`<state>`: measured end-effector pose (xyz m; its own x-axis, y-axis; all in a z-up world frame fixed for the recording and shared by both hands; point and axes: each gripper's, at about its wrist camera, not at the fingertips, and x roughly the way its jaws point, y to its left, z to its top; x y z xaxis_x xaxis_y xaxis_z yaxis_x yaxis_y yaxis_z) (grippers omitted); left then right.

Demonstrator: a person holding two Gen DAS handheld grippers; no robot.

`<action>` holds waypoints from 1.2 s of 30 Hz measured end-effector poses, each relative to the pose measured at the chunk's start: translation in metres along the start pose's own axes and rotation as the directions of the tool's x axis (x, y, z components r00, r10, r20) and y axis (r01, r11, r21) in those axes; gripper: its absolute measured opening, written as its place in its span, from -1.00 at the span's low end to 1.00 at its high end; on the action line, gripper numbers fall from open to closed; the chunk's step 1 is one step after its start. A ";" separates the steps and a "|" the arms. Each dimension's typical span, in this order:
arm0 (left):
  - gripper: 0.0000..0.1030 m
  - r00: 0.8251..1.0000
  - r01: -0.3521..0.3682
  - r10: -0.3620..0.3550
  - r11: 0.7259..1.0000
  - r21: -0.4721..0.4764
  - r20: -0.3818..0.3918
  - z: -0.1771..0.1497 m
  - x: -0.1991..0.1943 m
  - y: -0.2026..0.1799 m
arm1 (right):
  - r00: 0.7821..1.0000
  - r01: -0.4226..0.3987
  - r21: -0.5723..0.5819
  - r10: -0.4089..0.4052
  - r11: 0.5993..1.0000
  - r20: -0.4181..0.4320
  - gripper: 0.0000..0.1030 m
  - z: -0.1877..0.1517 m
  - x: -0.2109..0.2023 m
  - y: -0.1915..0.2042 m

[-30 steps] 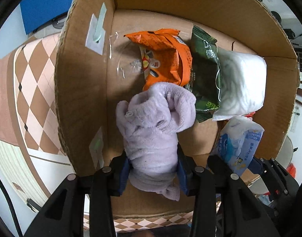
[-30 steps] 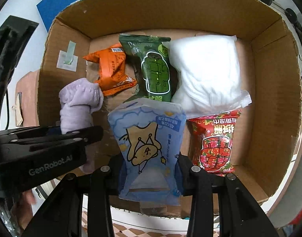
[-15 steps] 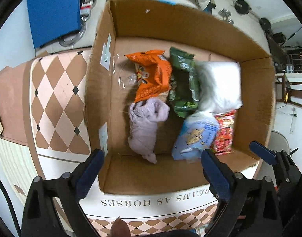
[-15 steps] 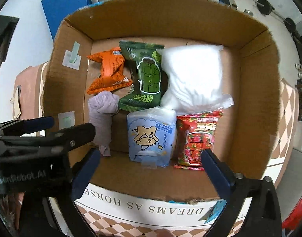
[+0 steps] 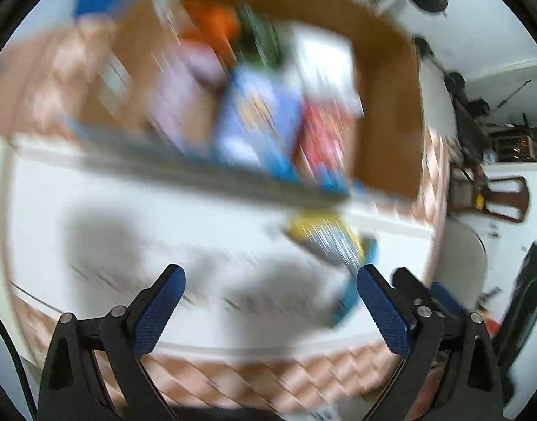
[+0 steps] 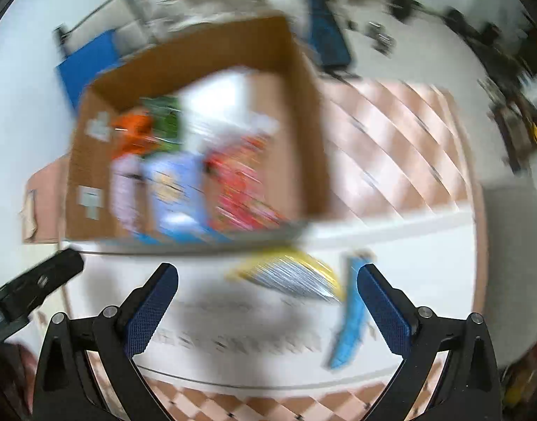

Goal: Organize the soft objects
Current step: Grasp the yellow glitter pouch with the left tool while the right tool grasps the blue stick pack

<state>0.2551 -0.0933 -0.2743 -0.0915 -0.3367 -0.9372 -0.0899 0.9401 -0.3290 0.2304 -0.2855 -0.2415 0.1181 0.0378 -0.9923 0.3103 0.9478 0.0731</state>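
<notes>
Both views are smeared by motion. The cardboard box [image 5: 384, 105] holds the lilac towel [image 5: 184, 87], the blue tissue pack [image 5: 254, 122], a red snack bag [image 5: 324, 137] and orange, green and white packs behind them. My left gripper [image 5: 270, 298] hangs over the white tabletop in front of the box, its jaws wide and closing a little with nothing between them. My right gripper [image 6: 266, 298] is open and empty, also in front of the box [image 6: 303, 122]. A yellow and silver packet [image 6: 289, 273] lies on the table just beyond its fingertips.
A flat blue item [image 6: 352, 315] lies on the white tabletop [image 6: 233, 351] beside the right finger. The checkered tablecloth [image 6: 391, 140] spreads right of the box. A chair [image 5: 493, 196] and clutter stand beyond the table's right edge.
Both grippers let go of the lilac towel and the blue tissue pack inside the box, opened wide and pulled back and up. They now hang over the table in front of the box.
</notes>
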 end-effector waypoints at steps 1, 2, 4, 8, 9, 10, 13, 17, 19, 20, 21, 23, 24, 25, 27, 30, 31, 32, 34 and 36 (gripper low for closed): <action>0.79 0.999 0.002 -0.002 1.000 -0.007 -0.042 -0.002 0.020 -0.009 | 1.000 0.006 0.036 -0.005 0.999 -0.016 1.00 -0.012 0.006 -0.020; 0.78 0.998 0.002 -0.002 1.000 -0.009 -0.065 -0.002 0.035 -0.017 | 1.000 0.014 0.074 -0.012 0.997 -0.029 1.00 -0.023 0.013 -0.040; 0.78 0.998 -0.013 0.012 1.000 -0.010 -0.067 0.000 0.059 -0.036 | 0.999 0.022 0.153 -0.016 0.988 -0.041 0.96 -0.041 0.026 -0.073; 0.78 0.995 -0.087 0.088 0.996 0.014 -0.038 0.008 0.093 -0.072 | 0.997 0.058 0.264 -0.042 0.963 -0.065 0.84 -0.067 0.049 -0.124; 0.78 0.994 -0.099 0.099 0.995 0.011 -0.042 0.010 0.101 -0.077 | 0.997 0.067 0.284 -0.050 0.956 -0.066 0.84 -0.072 0.054 -0.134; 0.78 0.992 -0.116 0.116 0.993 0.007 -0.047 0.012 0.110 -0.083 | 0.997 0.068 0.297 -0.051 0.953 -0.066 0.83 -0.075 0.057 -0.139; 0.78 0.977 -0.208 0.208 0.978 0.010 -0.040 0.016 0.138 -0.090 | 0.997 0.063 0.305 -0.045 0.950 -0.065 0.82 -0.082 0.065 -0.149; 0.81 0.951 -0.304 0.307 0.950 0.071 -0.031 0.014 0.147 -0.084 | 0.997 0.062 0.281 -0.048 0.958 -0.056 0.82 -0.081 0.068 -0.149; 0.81 0.939 -0.337 0.342 0.935 0.111 -0.036 0.008 0.142 -0.071 | 0.998 0.053 0.259 -0.040 0.964 -0.057 0.82 -0.077 0.069 -0.147; 0.81 0.934 -0.348 0.355 0.929 0.123 -0.042 0.004 0.137 -0.061 | 0.997 0.049 0.246 -0.035 0.968 -0.061 0.82 -0.075 0.070 -0.145; 0.81 0.930 -0.356 0.364 0.926 0.127 -0.048 0.001 0.132 -0.051 | 0.997 0.044 0.236 -0.029 0.971 -0.065 0.82 -0.073 0.072 -0.144; 0.81 0.928 -0.357 0.366 0.926 0.121 -0.070 -0.005 0.120 -0.027 | 0.997 0.033 0.220 -0.016 0.975 -0.079 0.82 -0.067 0.078 -0.138; 0.81 0.930 -0.350 0.359 0.929 0.118 -0.074 -0.006 0.114 -0.020 | 0.996 0.025 0.212 -0.006 0.977 -0.088 0.82 -0.065 0.082 -0.135; 0.81 0.935 -0.340 0.348 0.934 0.110 -0.069 -0.007 0.105 -0.013 | 0.995 0.016 0.204 0.004 0.979 -0.100 0.82 -0.062 0.086 -0.132; 0.81 0.946 -0.311 0.317 0.945 0.100 -0.060 -0.003 0.094 -0.008 | 0.992 0.004 0.187 0.019 0.982 -0.121 0.81 -0.056 0.097 -0.123; 0.81 0.958 -0.277 0.283 0.954 0.115 -0.041 0.008 0.087 -0.011 | 0.987 -0.004 0.162 0.030 0.987 -0.159 0.81 -0.048 0.114 -0.111; 0.81 0.962 -0.265 0.272 0.955 0.133 -0.036 0.013 0.090 -0.018 | 0.984 -0.005 0.156 0.033 0.988 -0.176 0.75 -0.047 0.119 -0.107; 0.81 0.961 -0.264 0.273 0.953 0.149 -0.038 0.016 0.094 -0.023 | 0.981 -0.002 0.148 0.030 0.989 -0.190 0.54 -0.046 0.124 -0.104; 0.81 0.958 -0.270 0.283 0.943 0.196 -0.044 0.022 0.106 -0.036 | 0.974 0.017 0.129 0.012 0.991 -0.226 0.30 -0.045 0.131 -0.097; 0.81 0.952 -0.279 0.300 0.932 0.231 -0.058 0.026 0.119 -0.044 | 0.974 0.048 0.103 -0.024 0.994 -0.226 -0.19 -0.045 0.129 -0.092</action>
<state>0.2744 -0.1736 -0.3742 -0.1713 -0.0422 -0.9843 0.1709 0.9827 -0.0718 0.1750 -0.3540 -0.3807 -0.1054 0.0861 -0.9907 0.4113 0.9108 0.0353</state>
